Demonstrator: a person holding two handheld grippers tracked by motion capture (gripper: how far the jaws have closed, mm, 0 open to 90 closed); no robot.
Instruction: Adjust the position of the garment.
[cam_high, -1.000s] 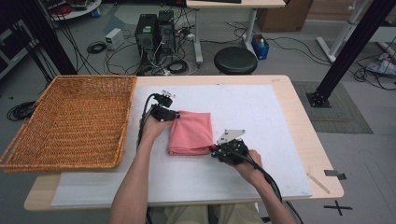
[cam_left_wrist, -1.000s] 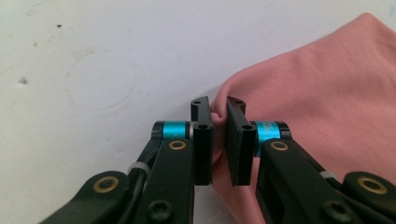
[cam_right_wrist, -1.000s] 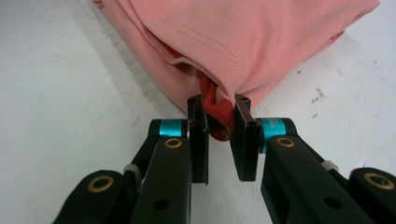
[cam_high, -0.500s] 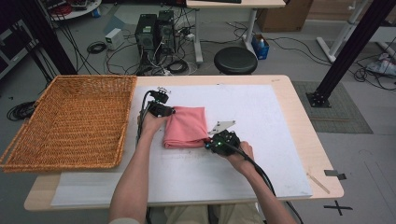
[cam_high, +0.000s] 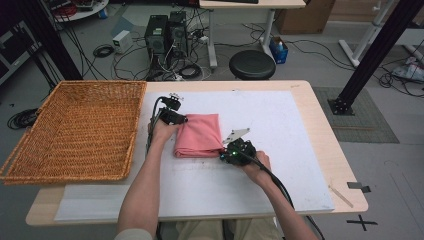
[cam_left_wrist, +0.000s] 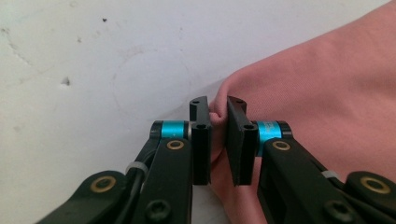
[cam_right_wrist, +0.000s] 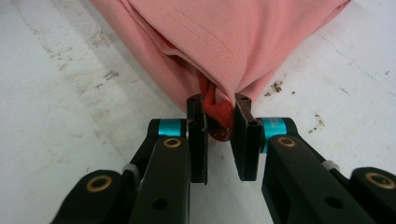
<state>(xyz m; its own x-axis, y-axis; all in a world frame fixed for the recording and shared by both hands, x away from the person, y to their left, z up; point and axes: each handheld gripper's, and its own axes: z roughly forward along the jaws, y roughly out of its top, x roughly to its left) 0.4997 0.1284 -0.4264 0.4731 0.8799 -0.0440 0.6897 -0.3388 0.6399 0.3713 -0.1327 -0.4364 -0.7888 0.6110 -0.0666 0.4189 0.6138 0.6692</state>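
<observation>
Both grippers clamped on the folded pink cloth (cam_high: 199, 135).

Left gripper (cam_high: 176, 119) pinches the cloth's far left corner; right gripper (cam_high: 231, 151) pinches bunched fabric at its near right corner. Cloth lies on the white table cover (cam_high: 280, 125), just right of the wicker basket (cam_high: 75, 130).

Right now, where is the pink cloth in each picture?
High view: the pink cloth lies folded mid-table, between both claws.
Left gripper view: it covers the right side, an edge pinched in the jaws.
Right gripper view: it hangs across the top, pinched below.
Shared landmark: the white mat.
</observation>
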